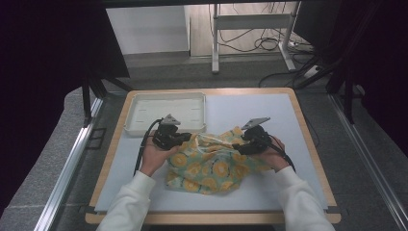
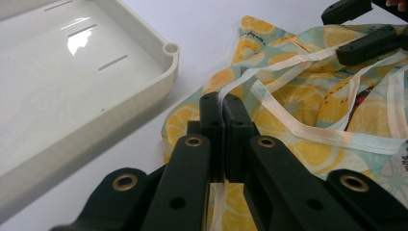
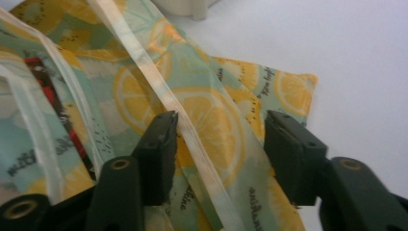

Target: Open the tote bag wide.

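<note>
A lemon-print cloth point(image 1: 211, 168) with white straps lies bunched on the white table top. My left gripper point(image 1: 185, 138) rests at the cloth's left edge, and its jaws point(image 2: 221, 103) are shut on a white strap point(image 2: 269, 72) that runs off across the fabric point(image 2: 308, 101). At the cloth's upper right is my right gripper point(image 1: 239, 146). Its jaws point(image 3: 219, 127) stand apart over the fabric point(image 3: 284, 86). A white strap point(image 3: 159, 91) runs between them close to the left jaw, and the pads do not press on it. The right gripper point(image 2: 335, 36) also appears far off in the left gripper view.
A shallow white tray point(image 1: 163, 95) sits at the table's back left, its corner point(image 2: 166, 72) close to the left gripper. The table top point(image 1: 250, 108) has a wooden rim. Beyond it are floor, cables and a metal frame.
</note>
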Demonstrator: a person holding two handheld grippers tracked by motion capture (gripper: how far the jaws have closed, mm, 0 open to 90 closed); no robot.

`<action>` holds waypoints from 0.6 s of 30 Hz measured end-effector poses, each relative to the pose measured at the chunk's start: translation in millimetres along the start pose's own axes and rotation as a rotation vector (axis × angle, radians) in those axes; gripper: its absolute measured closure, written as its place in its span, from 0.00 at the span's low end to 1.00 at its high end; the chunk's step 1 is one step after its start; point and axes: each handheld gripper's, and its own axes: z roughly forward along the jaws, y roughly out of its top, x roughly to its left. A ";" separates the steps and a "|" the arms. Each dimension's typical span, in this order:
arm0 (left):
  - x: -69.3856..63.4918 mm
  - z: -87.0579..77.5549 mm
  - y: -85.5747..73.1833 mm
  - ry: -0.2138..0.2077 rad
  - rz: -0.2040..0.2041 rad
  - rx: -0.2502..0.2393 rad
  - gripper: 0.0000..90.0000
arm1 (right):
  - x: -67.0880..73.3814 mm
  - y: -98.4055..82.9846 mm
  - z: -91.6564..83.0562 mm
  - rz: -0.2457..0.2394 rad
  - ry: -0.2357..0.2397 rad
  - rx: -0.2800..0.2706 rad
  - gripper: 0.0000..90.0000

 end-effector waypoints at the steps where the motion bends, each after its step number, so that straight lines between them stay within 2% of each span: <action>1: -0.2 0.1 0.0 0.000 0.000 0.000 0.99 | -1.1 -0.5 0.5 0.007 -0.003 0.003 0.55; 3: -0.3 0.1 0.1 -0.001 0.002 0.001 0.99 | -2.3 -1.0 0.7 0.016 -0.005 0.006 0.58; 4: -0.5 0.4 0.1 -0.001 0.002 0.001 0.99 | -5.0 -2.2 1.0 0.034 0.002 0.011 0.66; 7: -0.5 0.6 0.2 -0.002 0.003 0.002 0.99 | -8.7 -3.5 1.3 0.050 0.016 0.020 0.75; 8: -0.5 0.6 0.2 -0.002 0.003 0.002 0.99 | -8.7 -3.5 1.3 0.050 0.016 0.020 0.75; 10: -0.9 1.1 0.1 -0.003 0.003 0.003 0.99 | -10.2 -4.8 2.6 0.059 0.030 0.029 0.84; 18: -1.3 0.6 0.2 -0.002 0.006 0.003 0.99 | -11.2 -3.4 -2.2 0.061 0.025 -0.012 0.95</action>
